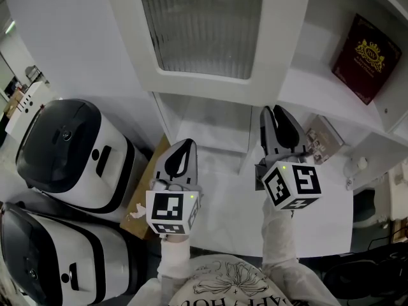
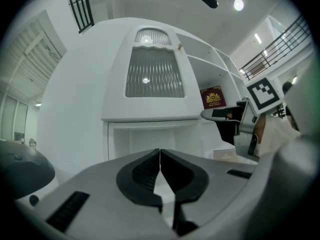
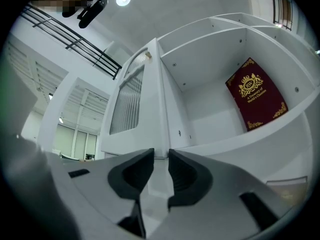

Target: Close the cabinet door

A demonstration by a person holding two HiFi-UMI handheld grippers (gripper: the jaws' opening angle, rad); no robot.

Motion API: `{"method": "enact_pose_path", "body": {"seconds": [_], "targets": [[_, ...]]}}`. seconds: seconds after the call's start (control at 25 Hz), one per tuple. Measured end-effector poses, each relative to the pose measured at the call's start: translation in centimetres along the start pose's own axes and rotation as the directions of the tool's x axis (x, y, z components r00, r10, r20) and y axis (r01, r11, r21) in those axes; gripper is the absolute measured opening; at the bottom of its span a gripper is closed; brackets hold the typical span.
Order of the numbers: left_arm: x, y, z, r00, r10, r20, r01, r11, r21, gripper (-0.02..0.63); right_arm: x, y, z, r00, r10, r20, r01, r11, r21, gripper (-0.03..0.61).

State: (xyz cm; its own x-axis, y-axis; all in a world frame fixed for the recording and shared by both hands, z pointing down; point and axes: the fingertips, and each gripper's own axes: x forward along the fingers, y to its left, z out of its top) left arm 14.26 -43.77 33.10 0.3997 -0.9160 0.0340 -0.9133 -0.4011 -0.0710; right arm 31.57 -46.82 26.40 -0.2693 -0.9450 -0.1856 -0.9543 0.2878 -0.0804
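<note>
The white cabinet door (image 1: 204, 30) with a ribbed glass panel stands swung out from the cabinet; the left gripper view shows the door (image 2: 154, 79) face on. My right gripper (image 1: 275, 112) is at the door's lower right corner. In the right gripper view, the door's edge (image 3: 160, 109) runs down into the narrow gap of the right gripper (image 3: 161, 156), whose jaws close on it. My left gripper (image 1: 183, 146) hovers lower left over the counter, shut and empty (image 2: 160, 156). The right gripper (image 2: 205, 115) also shows there.
A maroon book (image 1: 365, 59) leans in the open shelf at right. A booklet (image 1: 325, 139) and a small white object (image 1: 357, 166) lie on the white counter (image 1: 217, 196). Two black-and-white appliances (image 1: 64, 152) (image 1: 51, 260) stand at left, beside brown cardboard (image 1: 143, 212).
</note>
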Motion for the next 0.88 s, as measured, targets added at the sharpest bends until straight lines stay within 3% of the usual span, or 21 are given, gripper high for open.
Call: {"method": "enact_pose_path", "body": {"seconds": [0.88], "targets": [[-1.1,1.8,0.2,1.000,0.015,0.011,-0.015,1.000,-0.007,0.005,0.5,-0.1,-0.2,0.998,-0.057,0.012,0.057,0.998,0.040,0.086]]}}
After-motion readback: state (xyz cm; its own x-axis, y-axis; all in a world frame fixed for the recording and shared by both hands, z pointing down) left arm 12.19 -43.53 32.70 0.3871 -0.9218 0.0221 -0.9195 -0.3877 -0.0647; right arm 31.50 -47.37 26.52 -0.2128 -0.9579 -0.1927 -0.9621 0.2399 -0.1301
